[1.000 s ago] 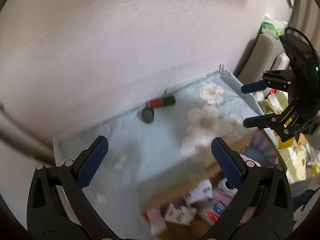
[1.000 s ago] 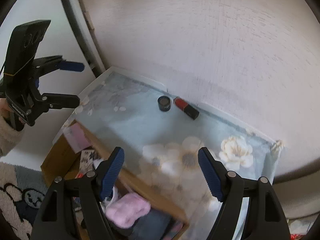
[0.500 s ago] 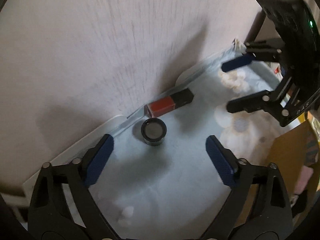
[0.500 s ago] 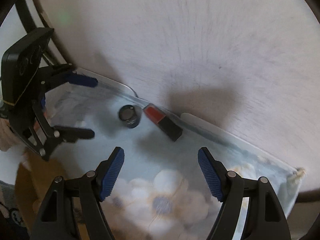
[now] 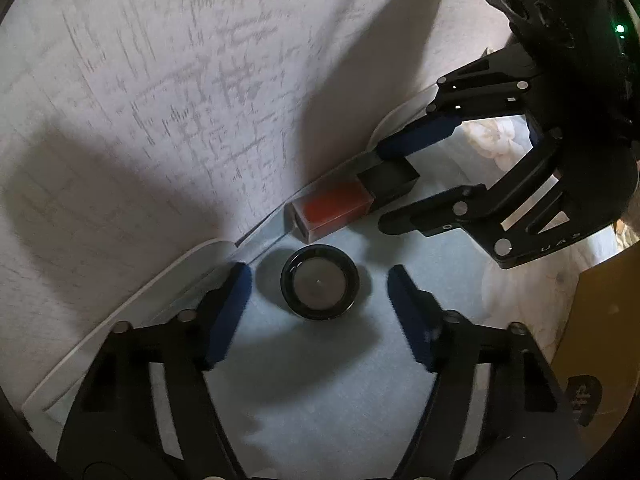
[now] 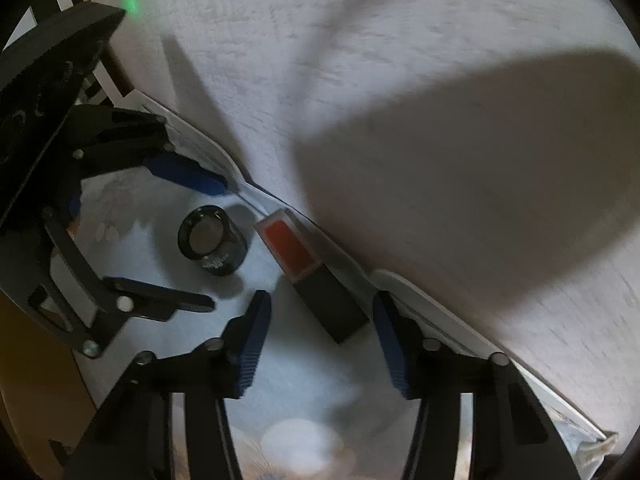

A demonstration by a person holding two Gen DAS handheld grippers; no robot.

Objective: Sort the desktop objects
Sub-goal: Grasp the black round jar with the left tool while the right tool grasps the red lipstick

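Observation:
A small round black jar (image 5: pixel 319 282) stands on the pale blue cloth close to the wall; it also shows in the right wrist view (image 6: pixel 212 245). My left gripper (image 5: pixel 320 280) is open, with a finger on each side of the jar, not touching. A red and black rectangular lipstick (image 5: pixel 352 200) lies along the wall, and also shows in the right wrist view (image 6: pixel 312 276). My right gripper (image 6: pixel 320 304) is open around the lipstick's black end; in the left wrist view (image 5: pixel 404 184) its fingers straddle that end.
The white textured wall (image 5: pixel 200 80) rises directly behind both objects. The table's white rim (image 5: pixel 140 300) runs along its base. A brown cardboard box edge (image 5: pixel 600 340) shows at the right. The two grippers are close together.
Both grippers have moved in toward the wall and down. The left now brackets the jar and the right now brackets the lipstick's black end. The objects have not moved.

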